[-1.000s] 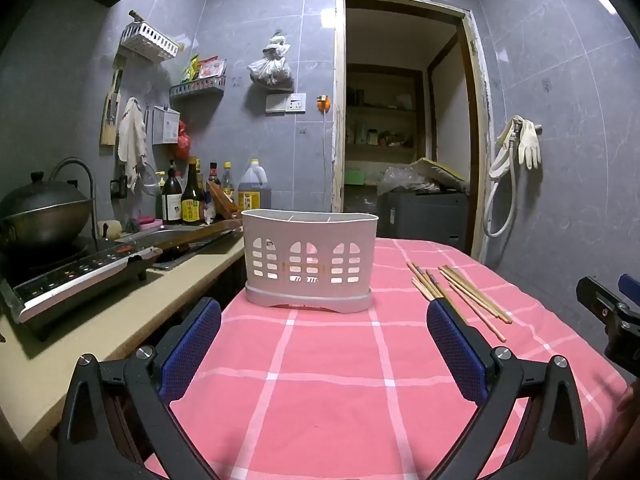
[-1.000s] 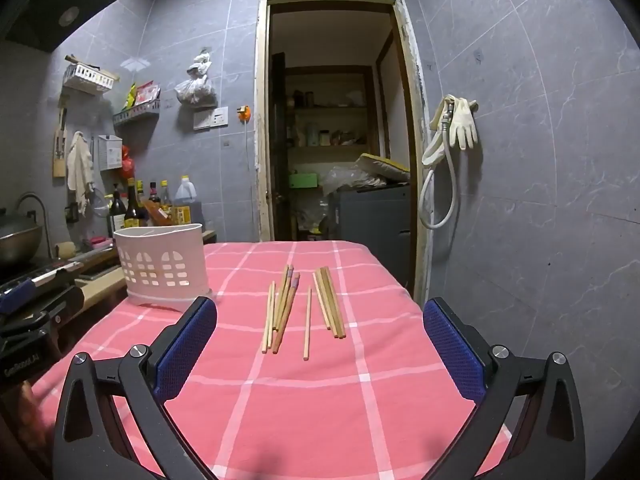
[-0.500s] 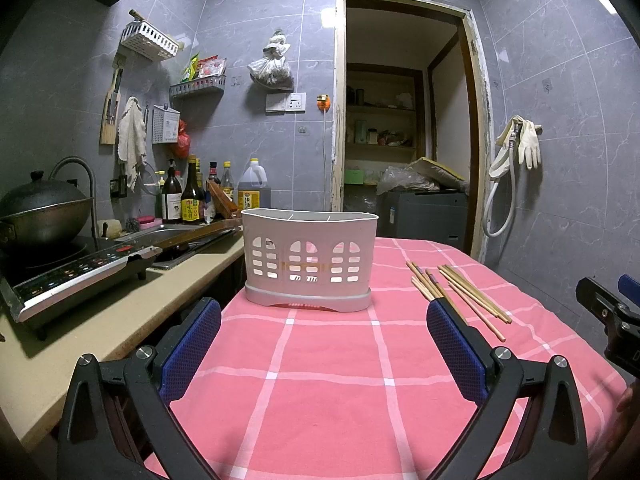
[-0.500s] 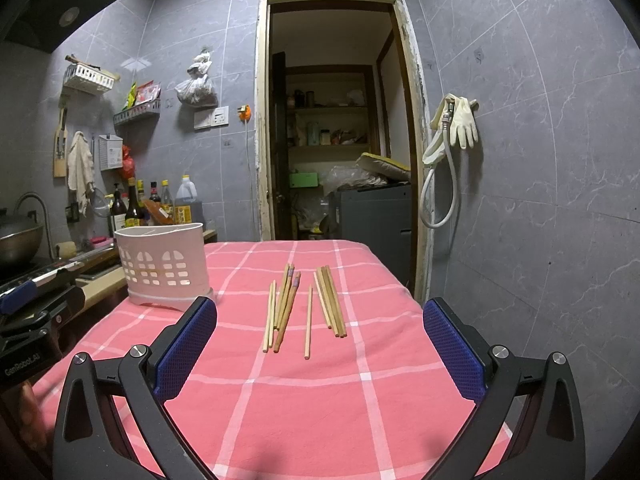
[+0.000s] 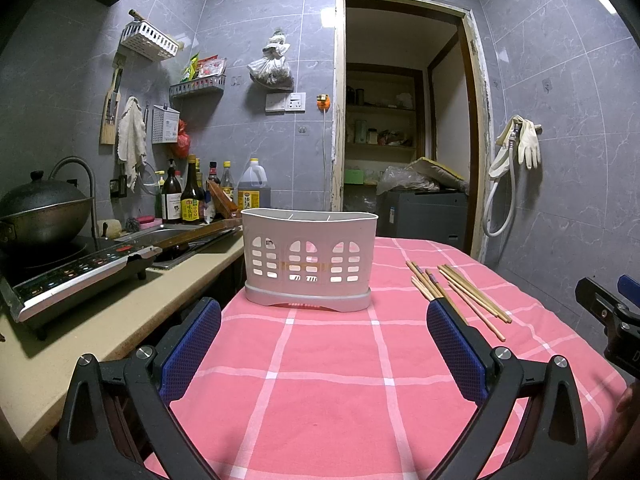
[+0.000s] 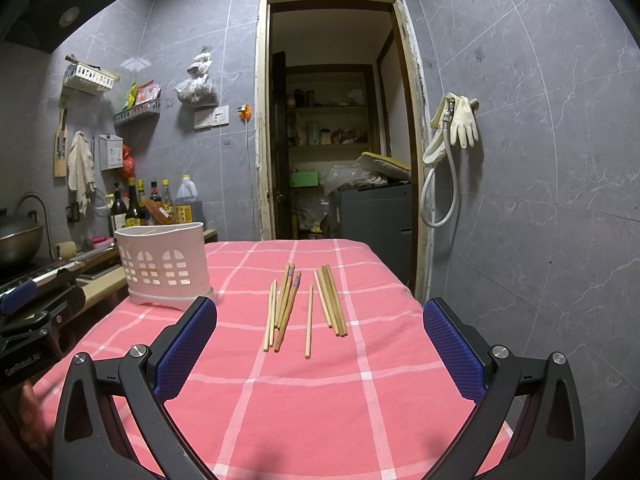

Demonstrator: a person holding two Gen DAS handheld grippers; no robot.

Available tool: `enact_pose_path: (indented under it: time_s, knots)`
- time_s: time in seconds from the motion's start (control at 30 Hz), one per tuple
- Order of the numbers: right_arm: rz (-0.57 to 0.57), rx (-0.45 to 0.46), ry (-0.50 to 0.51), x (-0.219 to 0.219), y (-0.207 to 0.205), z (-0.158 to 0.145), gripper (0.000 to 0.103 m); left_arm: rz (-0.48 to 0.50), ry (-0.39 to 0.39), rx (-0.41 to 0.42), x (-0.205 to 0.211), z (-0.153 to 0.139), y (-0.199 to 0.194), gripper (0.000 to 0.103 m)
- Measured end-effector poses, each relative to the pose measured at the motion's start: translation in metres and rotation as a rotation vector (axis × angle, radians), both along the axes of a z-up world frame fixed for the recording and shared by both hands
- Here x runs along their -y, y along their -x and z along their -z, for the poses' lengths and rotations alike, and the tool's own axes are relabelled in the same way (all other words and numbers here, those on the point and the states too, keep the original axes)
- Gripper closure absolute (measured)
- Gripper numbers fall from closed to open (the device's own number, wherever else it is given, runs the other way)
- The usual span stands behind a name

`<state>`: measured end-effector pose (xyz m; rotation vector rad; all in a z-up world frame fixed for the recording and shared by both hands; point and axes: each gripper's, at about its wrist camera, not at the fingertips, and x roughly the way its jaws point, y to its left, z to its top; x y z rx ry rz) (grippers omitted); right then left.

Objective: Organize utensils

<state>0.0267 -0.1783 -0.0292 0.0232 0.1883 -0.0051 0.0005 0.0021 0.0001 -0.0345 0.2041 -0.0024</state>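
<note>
A white slotted utensil holder (image 5: 308,260) stands upright on the pink checked tablecloth (image 5: 328,380), straight ahead of my left gripper (image 5: 323,332), which is open and empty. Several wooden chopsticks (image 5: 456,290) lie loose to the holder's right. In the right wrist view the chopsticks (image 6: 304,306) lie in two loose groups ahead of my open, empty right gripper (image 6: 320,332), and the holder (image 6: 162,268) stands at the left. The right gripper's body (image 5: 612,320) shows at the left view's right edge.
A beige counter (image 5: 60,328) runs along the table's left with an induction cooker (image 5: 72,276), a wok (image 5: 40,212) and bottles (image 5: 188,196). A doorway (image 6: 336,148) opens behind the table. A grey tiled wall (image 6: 540,200) stands close on the right.
</note>
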Motion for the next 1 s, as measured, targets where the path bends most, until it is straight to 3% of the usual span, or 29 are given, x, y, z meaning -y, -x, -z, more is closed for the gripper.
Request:
enact_pose_path:
  time_s: [1.0]
  knots:
    - [0.000, -0.002, -0.002, -0.0003, 0.0000, 0.0003, 0.000, -0.001, 0.000, -0.001, -0.0034, -0.0012, -0.0010, 0.002]
